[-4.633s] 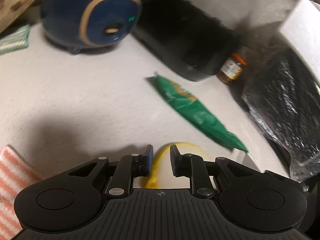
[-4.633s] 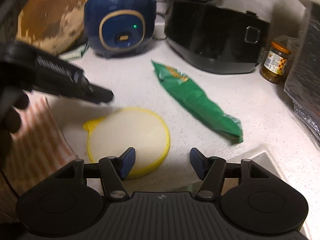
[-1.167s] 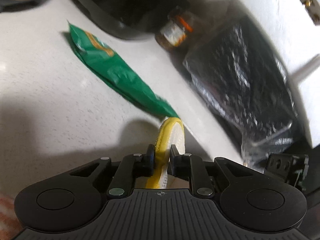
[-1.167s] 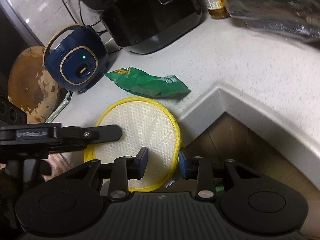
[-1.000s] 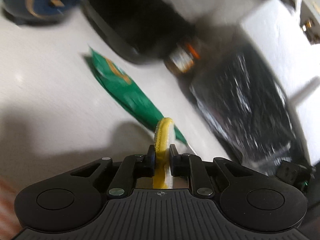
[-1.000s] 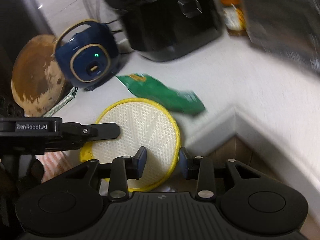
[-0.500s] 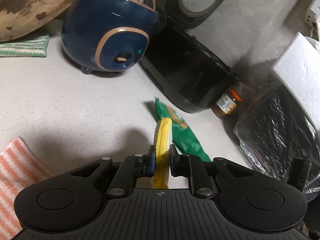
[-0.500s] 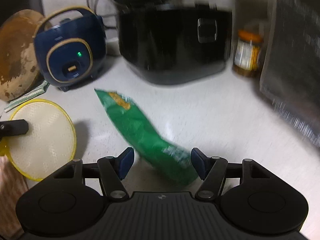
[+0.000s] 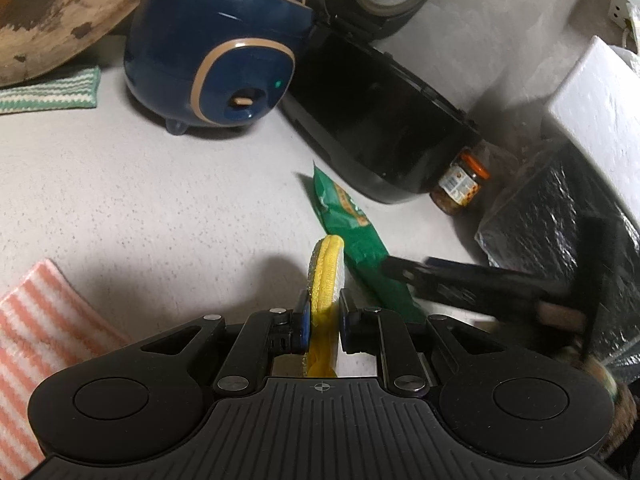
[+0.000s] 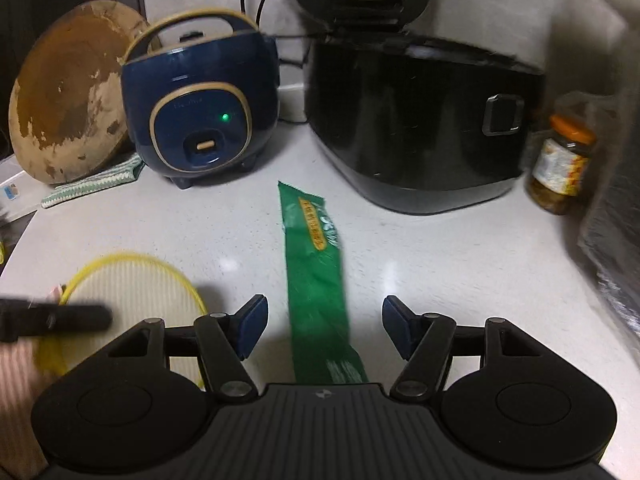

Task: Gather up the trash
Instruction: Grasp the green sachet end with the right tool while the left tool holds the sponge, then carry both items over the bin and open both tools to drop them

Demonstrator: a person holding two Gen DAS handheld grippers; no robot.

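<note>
- The left hand-held gripper (image 9: 323,322) is clamping the yellow-rimmed mesh disc (image 9: 325,276) by its edge.
- The right hand-held gripper (image 10: 323,328) is standing apart around the green wrapper (image 10: 316,280) lying on the worktop (image 10: 440,264).
- The wrapper is looking light, crinkly and slippery; pinching its flat middle seems safest.

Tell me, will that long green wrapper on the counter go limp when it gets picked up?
Probably. The green wrapper lies flat and creased on the counter, so it looks empty, light and floppy; its ends would likely droop. Its glossy film may slip. It lies between the right gripper's open jaws.
</note>
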